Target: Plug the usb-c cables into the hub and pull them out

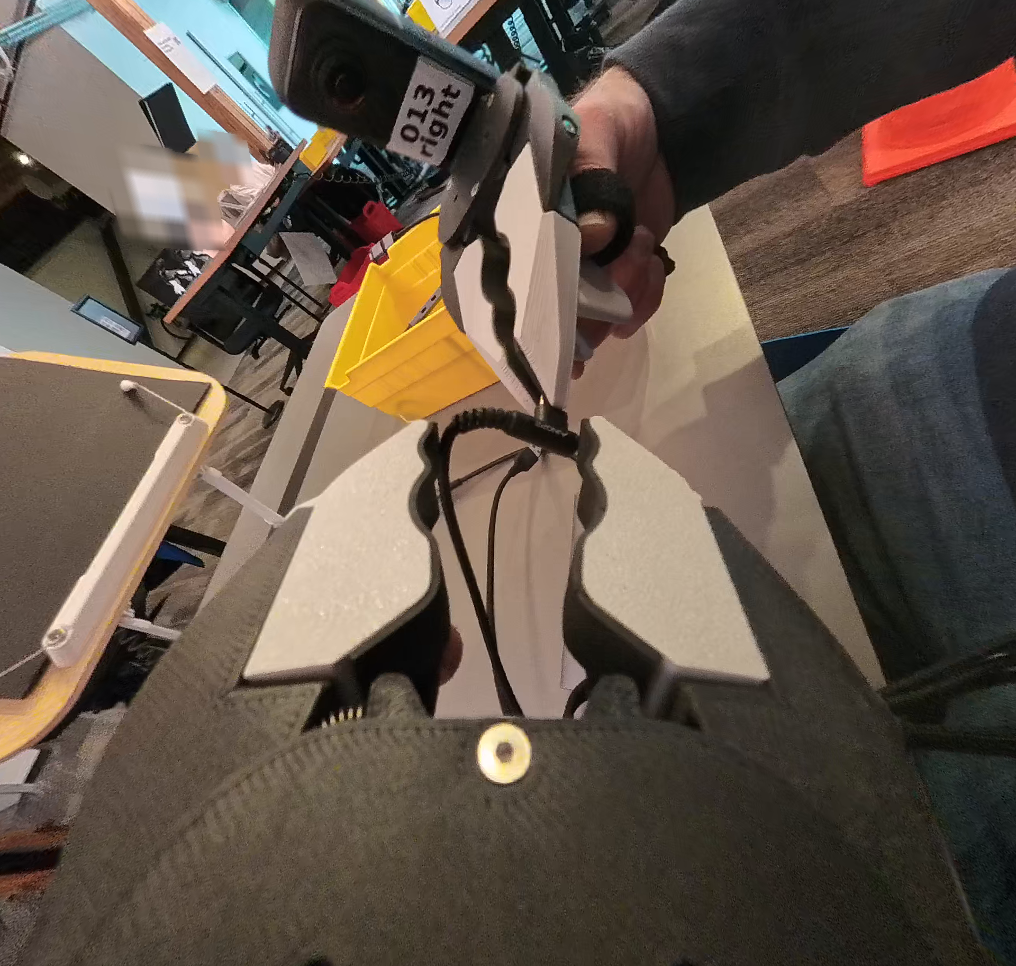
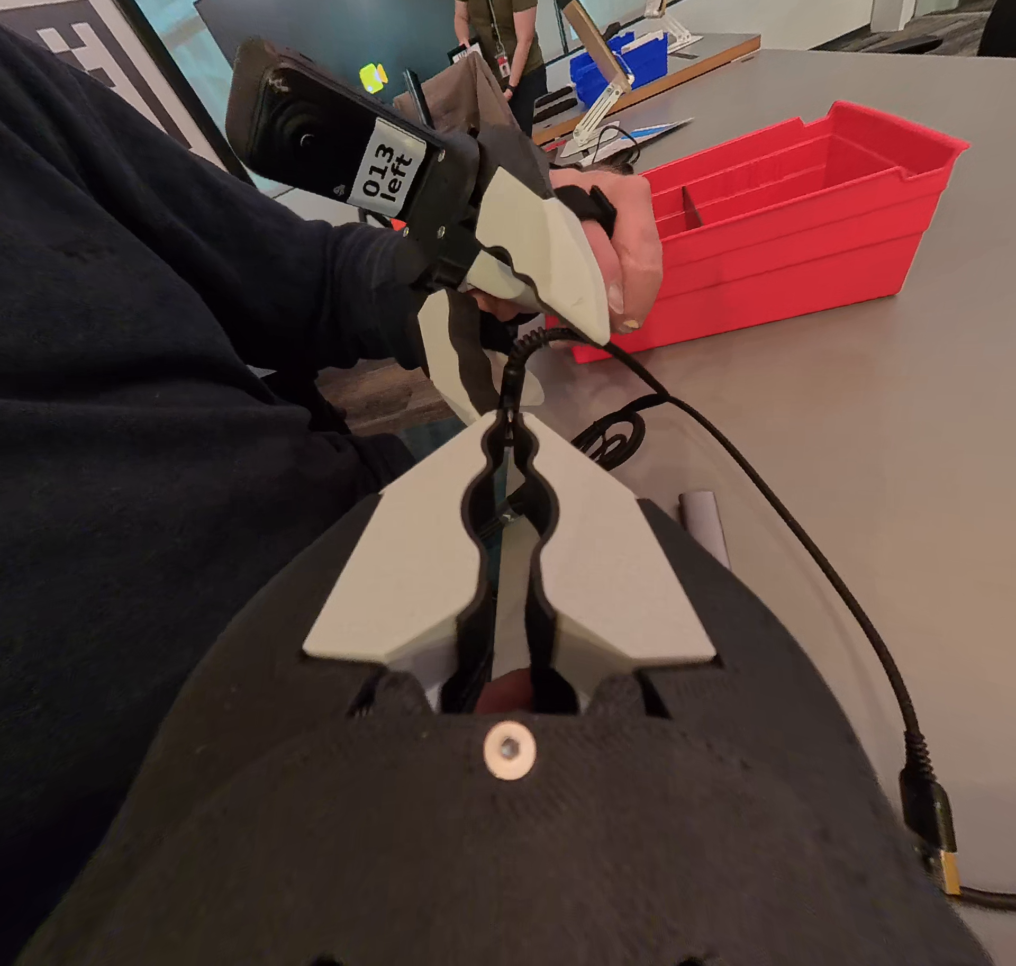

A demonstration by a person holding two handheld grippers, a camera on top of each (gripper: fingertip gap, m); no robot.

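1. Up above the grey surface [image 2: 824,389], both grippers meet tip to tip over one black usb-c cable [image 2: 769,521]. The hub isn't clearly visible in either view, so I can't say where it sits.
2. Right gripper [image 2: 508,425] is pressed nearly together, pinching something thin at its tips, looks like the metal end of the plug [image 1: 552,428].
3. Left gripper [image 1: 506,439] is spread fairly wide, with the plug body lying across its tips. It's touching one fingertip [image 1: 585,439], not really clamped as far as I can tell.
4. My guess for doing this step well: keep the plug straight in line with the port, grip the hard plug body and not the springy strain relief, and push or pull dead straight without wiggling.
5. Around: red bin [image 2: 797,213] at the far right, yellow bin [image 1: 401,345] beyond the grippers, a coiled bit of cable [image 2: 610,433] on the surface, and a second connector with a gold end [image 2: 934,829] lying near right.
6. Loose cable trailing under the grippers could snag or tug things sideways.
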